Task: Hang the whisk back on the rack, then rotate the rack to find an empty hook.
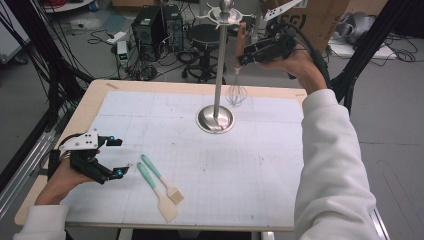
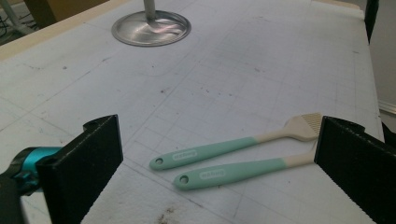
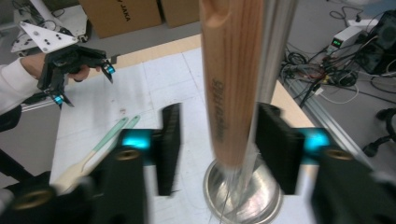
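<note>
- The whisk (image 1: 237,85) hangs from the top of the utensil stand (image 1: 218,60), at the far middle of the table (image 1: 95,97).
- Its long axis is vertical: the wooden handle (image 3: 232,79) points up toward the stand's hook ring, and the wire balloon points down, hanging just above the white mat (image 1: 200,165) beside the stand's round steel base (image 1: 215,119).
- In the right gripper view the handle runs straight from top to bottom, just in front of the stand's steel pole (image 3: 275,51) and parallel to it.
- The right gripper (image 1: 242,56) is held high at the handle, its jaws reaching in from the right, level with the handle's upper part.
- The jaws stand either side of the handle with a gap showing on each side, so the pads are not pressing; they are parted around it and blurred.
- The left gripper (image 1: 122,156) sits low at the near left edge of the table, jaws spread wide with nothing between them.
- Just beside the left gripper lie two teal-handled utensils on the mat, a pastry brush (image 1: 161,178) and a spatula (image 1: 156,191).
- These two lie nearly parallel, handle ends toward the left gripper and pale heads toward the near edge of the table.
</note>
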The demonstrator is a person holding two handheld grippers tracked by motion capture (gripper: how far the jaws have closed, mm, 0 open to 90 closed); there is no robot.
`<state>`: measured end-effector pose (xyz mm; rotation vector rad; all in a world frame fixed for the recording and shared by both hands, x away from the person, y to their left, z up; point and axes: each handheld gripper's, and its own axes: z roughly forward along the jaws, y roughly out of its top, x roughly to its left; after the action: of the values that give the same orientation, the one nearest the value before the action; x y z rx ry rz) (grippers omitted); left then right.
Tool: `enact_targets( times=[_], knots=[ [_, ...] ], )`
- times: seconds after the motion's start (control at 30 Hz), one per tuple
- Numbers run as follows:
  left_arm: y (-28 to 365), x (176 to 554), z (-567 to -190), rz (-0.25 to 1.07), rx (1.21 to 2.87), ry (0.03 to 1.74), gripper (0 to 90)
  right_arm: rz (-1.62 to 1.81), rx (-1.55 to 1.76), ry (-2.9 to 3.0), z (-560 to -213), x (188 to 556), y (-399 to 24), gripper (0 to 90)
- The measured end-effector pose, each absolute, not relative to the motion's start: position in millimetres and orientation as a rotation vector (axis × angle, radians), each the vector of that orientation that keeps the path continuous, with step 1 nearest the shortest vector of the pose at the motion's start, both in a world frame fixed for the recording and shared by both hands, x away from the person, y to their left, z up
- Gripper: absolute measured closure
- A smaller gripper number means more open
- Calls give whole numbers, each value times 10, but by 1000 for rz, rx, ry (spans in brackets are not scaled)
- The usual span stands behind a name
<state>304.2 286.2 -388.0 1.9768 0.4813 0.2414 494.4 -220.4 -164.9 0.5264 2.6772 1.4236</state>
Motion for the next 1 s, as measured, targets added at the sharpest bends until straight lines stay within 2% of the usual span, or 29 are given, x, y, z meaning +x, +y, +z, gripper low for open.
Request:
enact_targets(
  times=[0.2,0.57,0.73,0.8,0.87,0.93,1.0],
  knots=[
    [2870,3037,-3874,245,1970,485,17,1463,534,2650,-1639,4894,-2252,0],
    [2873,3032,-3870,243,1967,479,16,1472,501,2618,-1512,4777,-2386,10],
    [2883,3039,-3870,240,1960,486,17,1464,512,2616,-1425,4735,-2462,69],
    [2881,3034,-3871,232,1959,482,17,1471,508,2605,-1390,4734,-2492,192],
    [2883,3035,-3868,230,1957,476,17,1458,508,2609,-1362,4729,-2510,241],
    [2886,3035,-3868,226,1959,478,17,1448,508,2611,-1336,4726,-2519,412],
    [2889,3035,-3866,225,1964,474,17,1446,521,2607,-1313,4718,-2525,521]
  ],
)
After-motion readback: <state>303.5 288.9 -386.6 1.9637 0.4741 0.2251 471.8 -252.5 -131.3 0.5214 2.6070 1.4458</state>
